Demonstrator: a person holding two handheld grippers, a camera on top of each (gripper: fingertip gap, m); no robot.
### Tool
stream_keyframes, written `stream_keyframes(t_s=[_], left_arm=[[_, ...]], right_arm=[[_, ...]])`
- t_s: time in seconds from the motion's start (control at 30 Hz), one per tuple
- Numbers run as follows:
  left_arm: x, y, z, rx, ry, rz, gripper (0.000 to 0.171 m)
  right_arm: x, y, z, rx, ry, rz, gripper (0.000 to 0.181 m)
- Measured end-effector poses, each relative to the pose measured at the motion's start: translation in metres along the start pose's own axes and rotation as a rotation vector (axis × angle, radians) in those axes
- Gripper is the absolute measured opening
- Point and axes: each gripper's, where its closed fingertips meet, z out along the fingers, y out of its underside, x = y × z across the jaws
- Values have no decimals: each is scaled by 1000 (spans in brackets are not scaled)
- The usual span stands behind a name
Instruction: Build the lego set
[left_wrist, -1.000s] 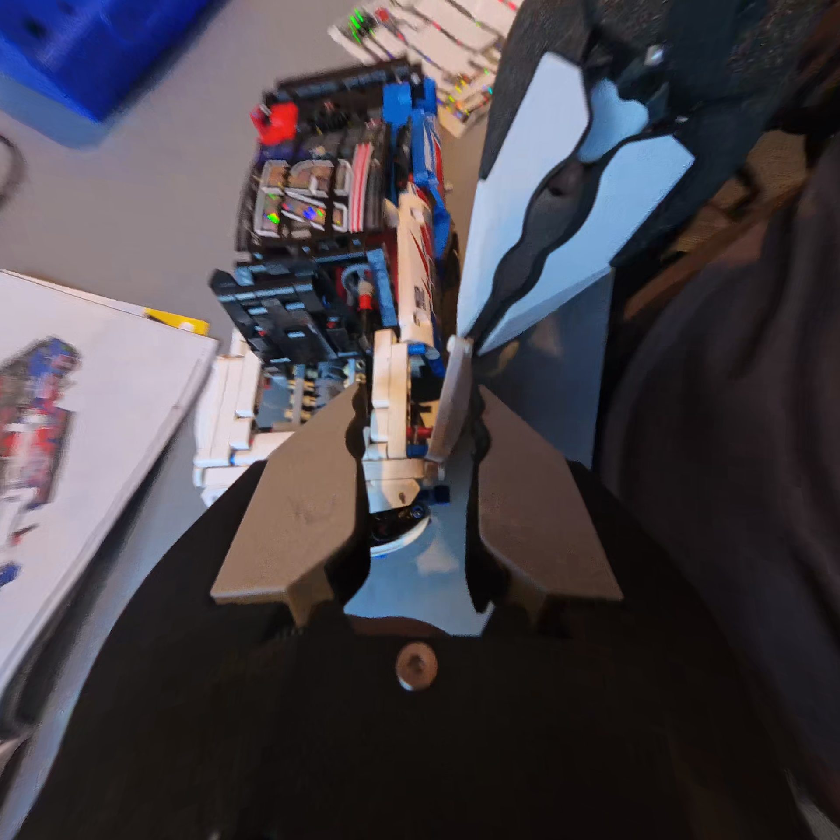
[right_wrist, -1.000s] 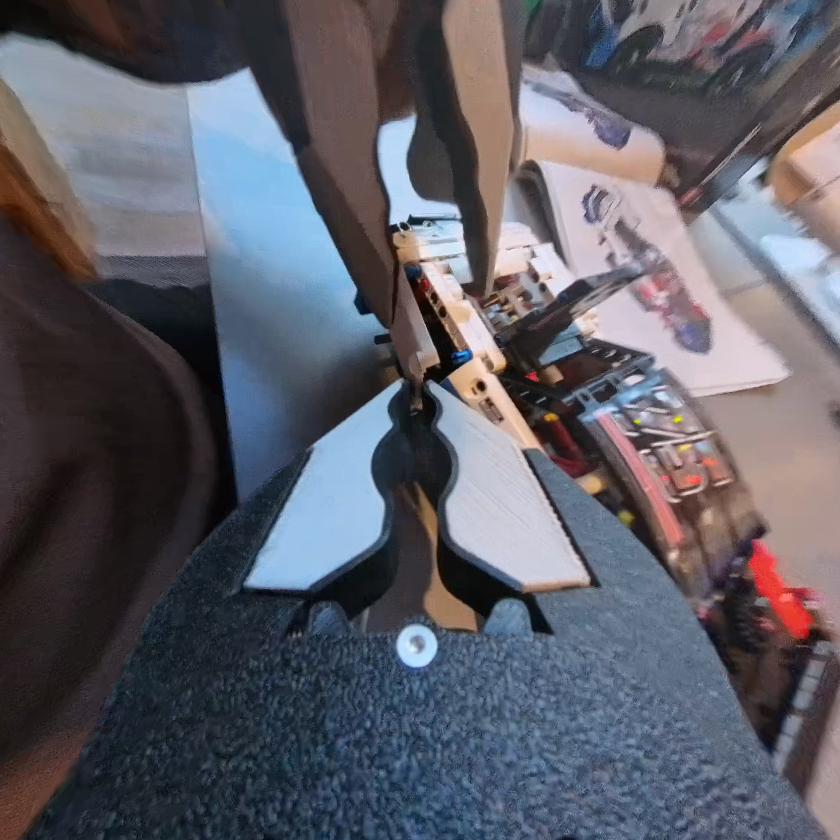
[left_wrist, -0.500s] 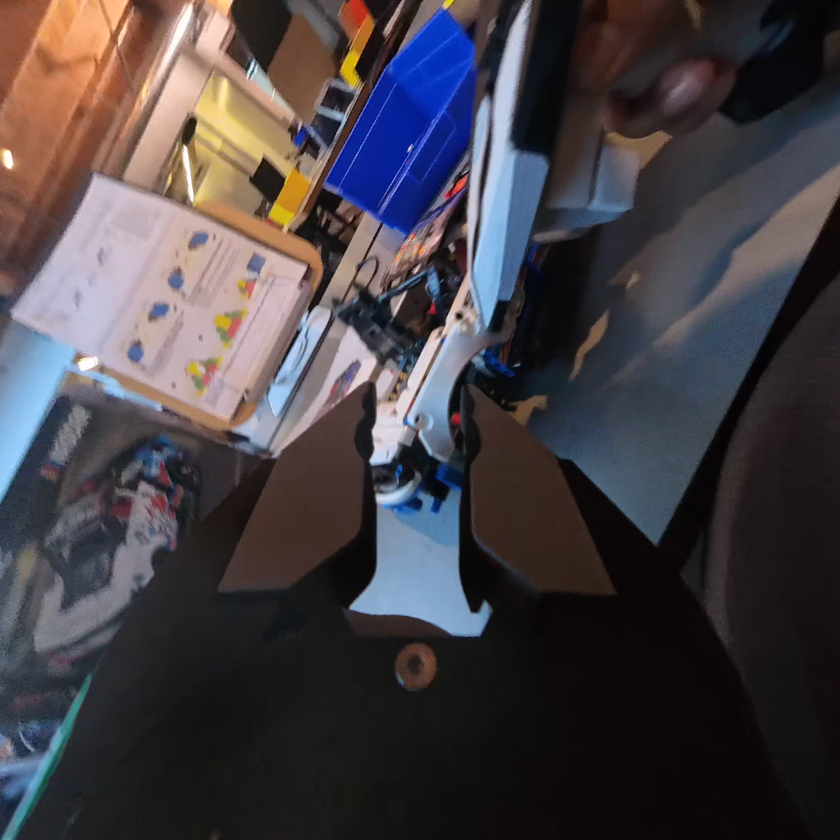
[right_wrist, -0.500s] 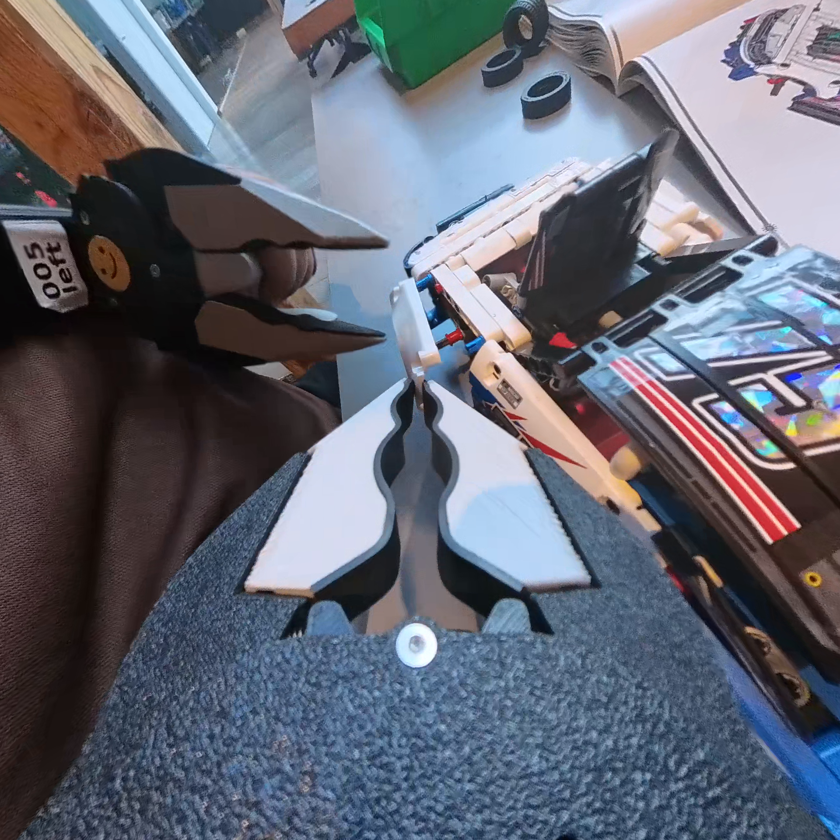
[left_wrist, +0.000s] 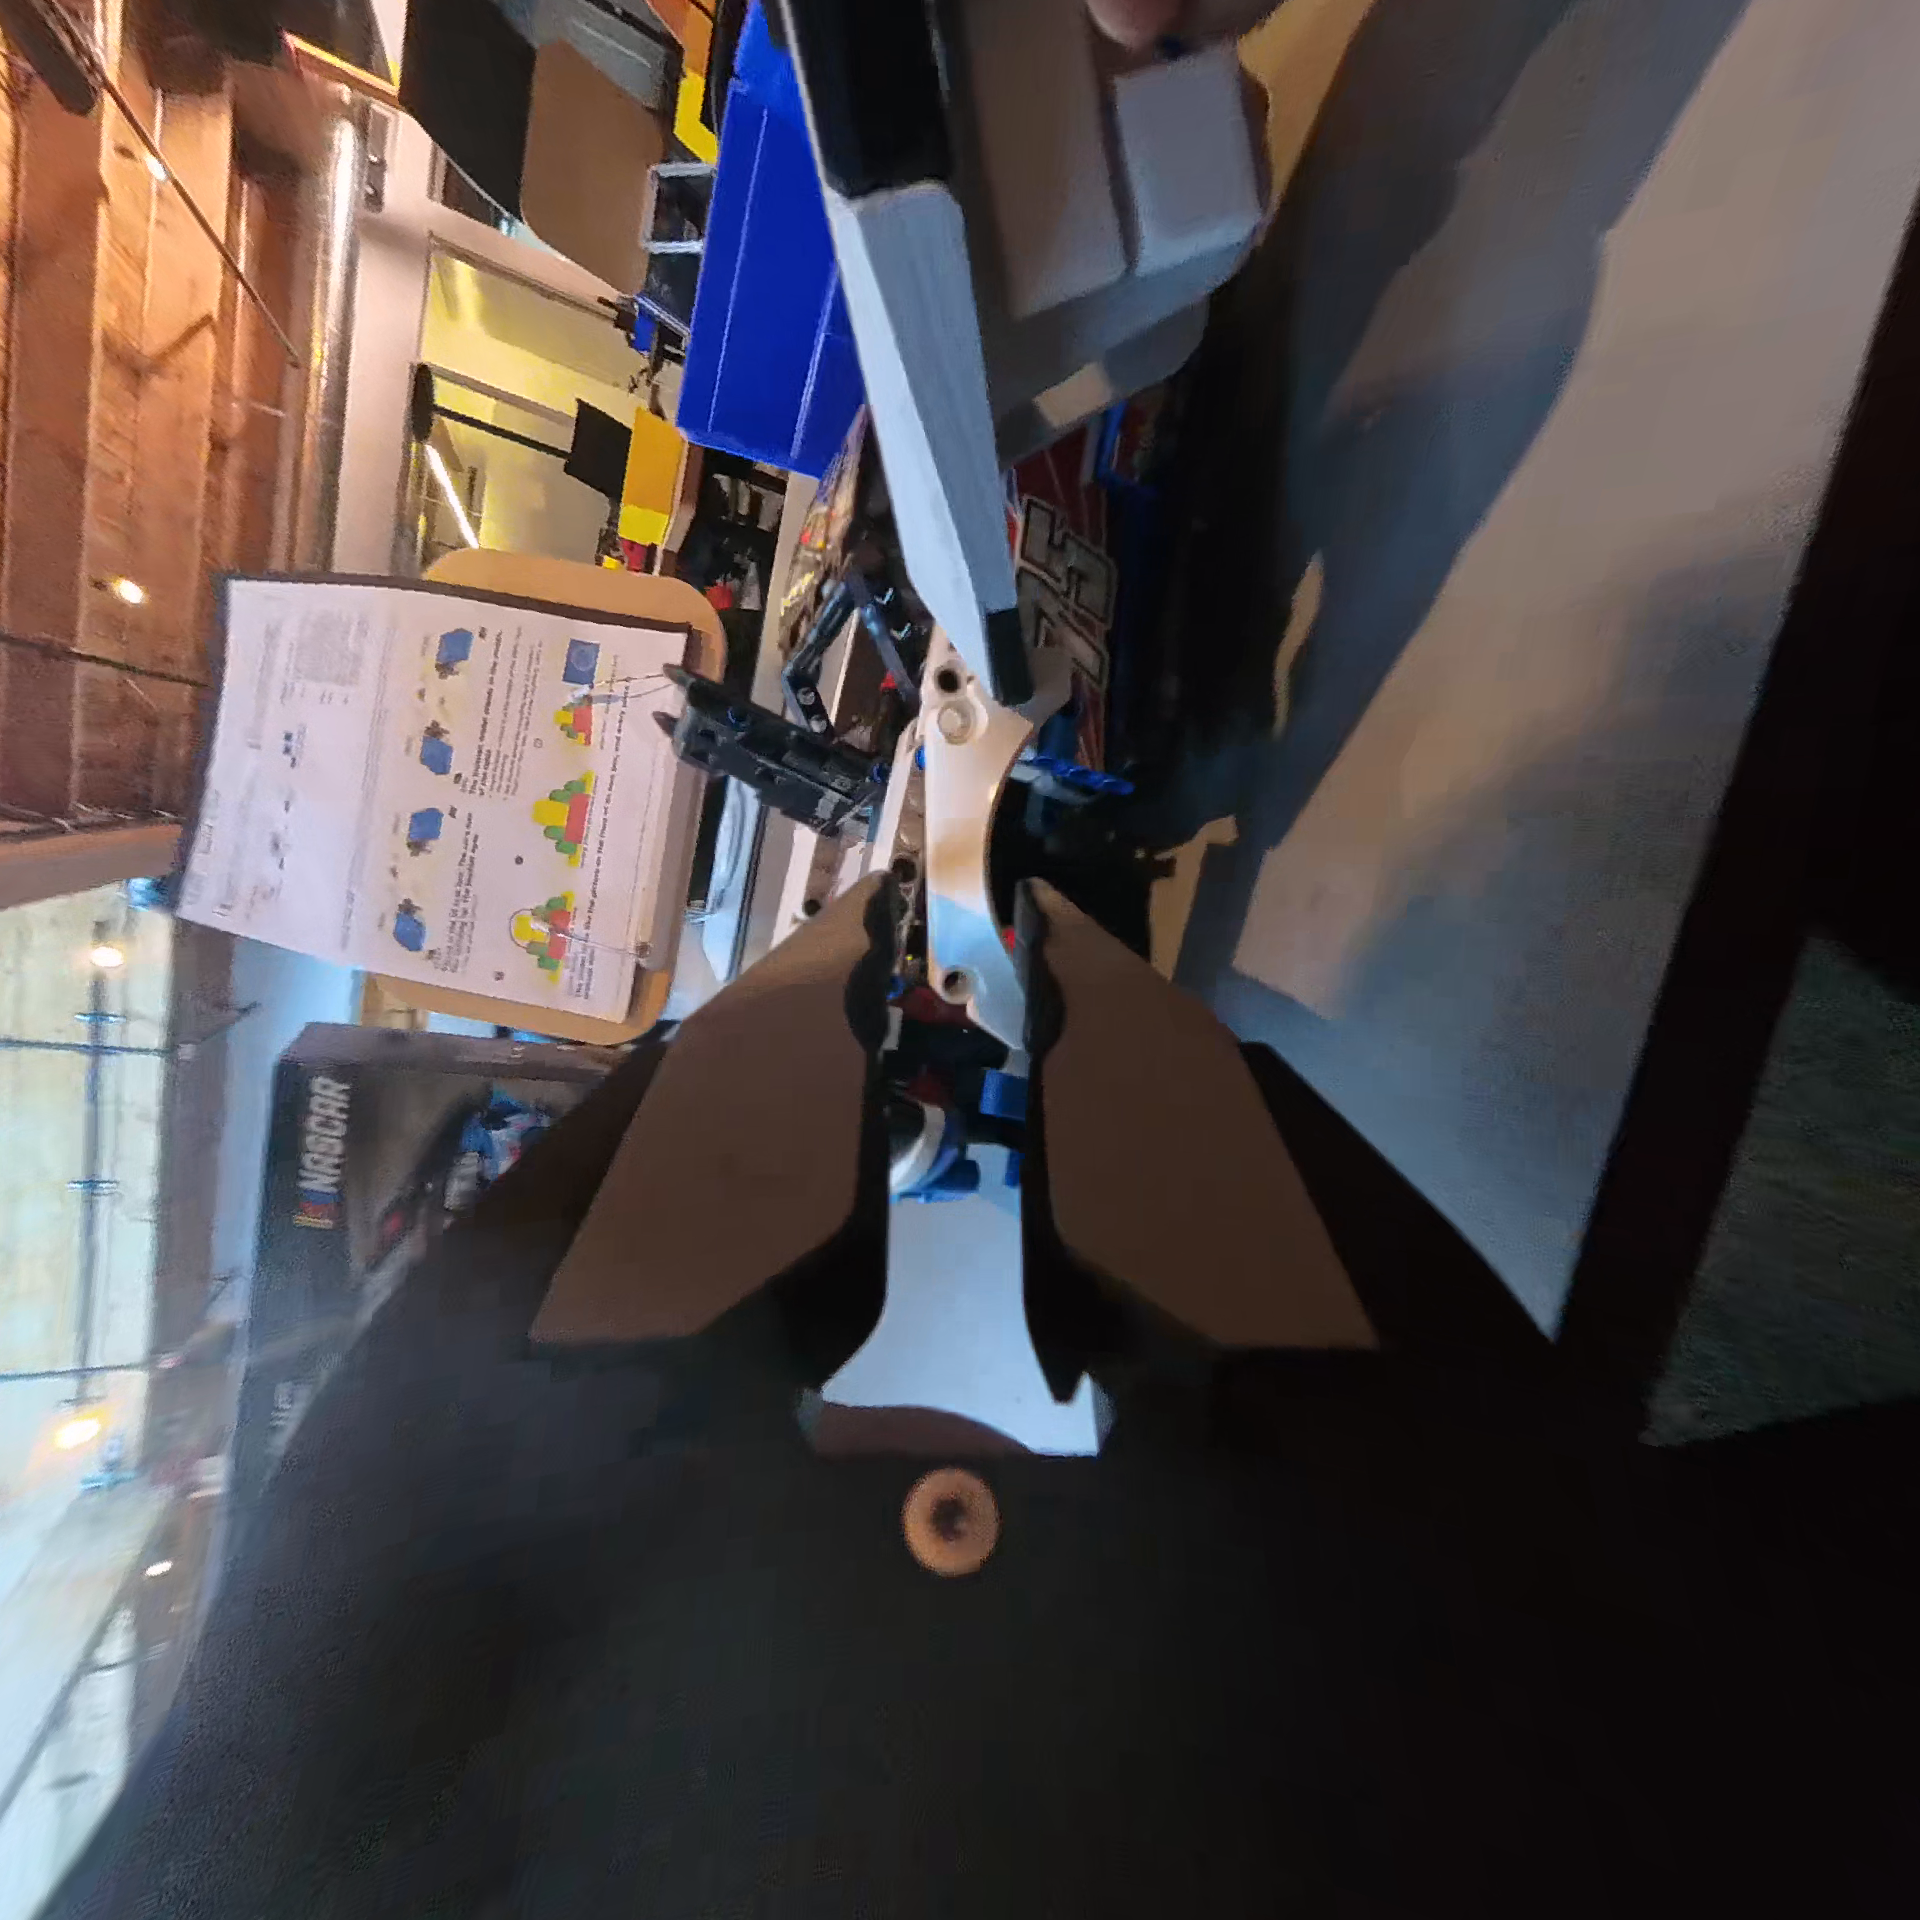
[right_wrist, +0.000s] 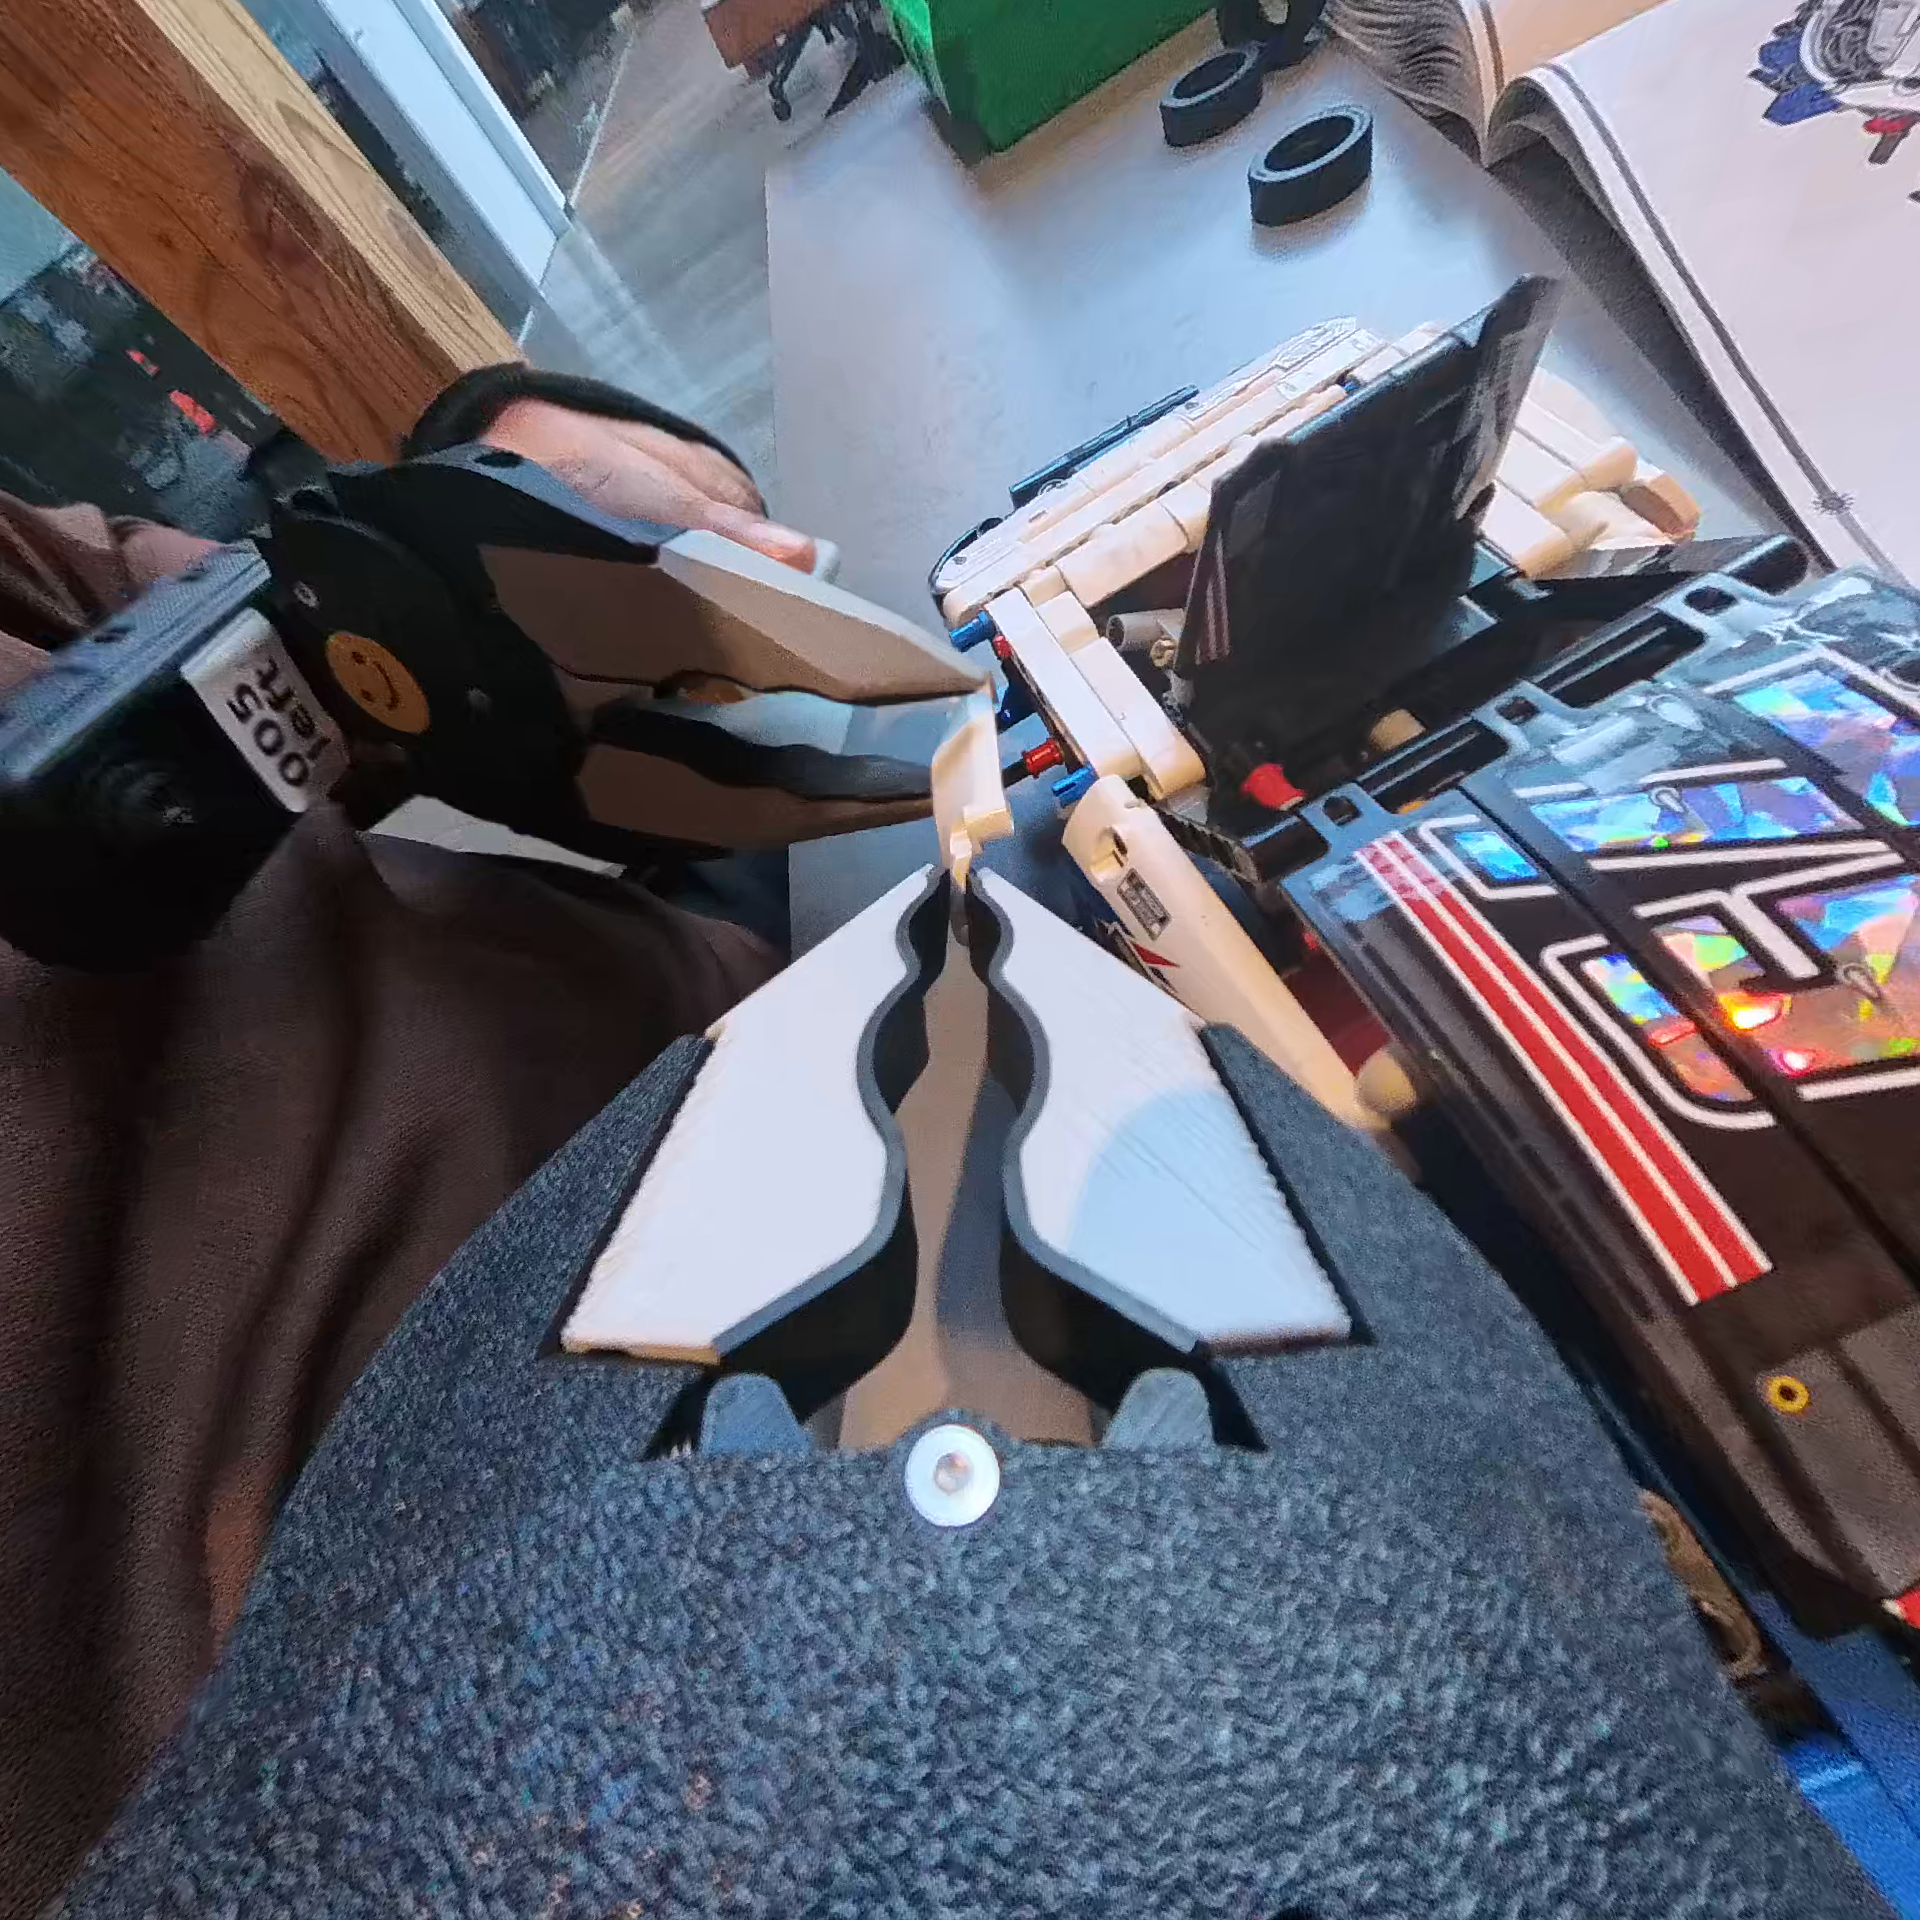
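Right wrist view, right gripper (right_wrist: 963, 881) pinching curved white panel (right_wrist: 971, 784), left gripper (right_wrist: 951, 732) parted around it, glossy model car (right_wrist: 1558, 935).

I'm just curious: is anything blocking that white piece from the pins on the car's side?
Nothing visible. The white panel, pinched by the right gripper, faces the red and blue pins on the car across a bare gap. The left gripper straddles its far side.

Right tool (right_wrist: 961, 883): white wedge fingers (right_wrist: 769, 1174) with black wavy pads, black grainy body, silver screw (right_wrist: 951, 1473); left tool (right_wrist: 951, 732): grey-white fingers, black round hub with yellow smiley sticker (right_wrist: 376, 675), white label; brown sleeve (right_wrist: 260, 1195).
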Motion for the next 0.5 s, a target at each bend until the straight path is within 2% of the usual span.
stream_keyframes(t_s=[0.2,0.37,0.47,0.5], left_arm=[[-6,-2,4,11,-150,182,5],[-7,-11,-8,49,-259,139,3],[-9,-14,-15,52,-278,45,3],[-11,-14,-18,57,-281,5,9]], right_arm=[[8,-2,1,31,14,18,4],[2,3,1,-4,-44,-18,4],[-8,-2,-5,26,-130,-9,3],[-9,-3,-7,32,-132,-23,3]])
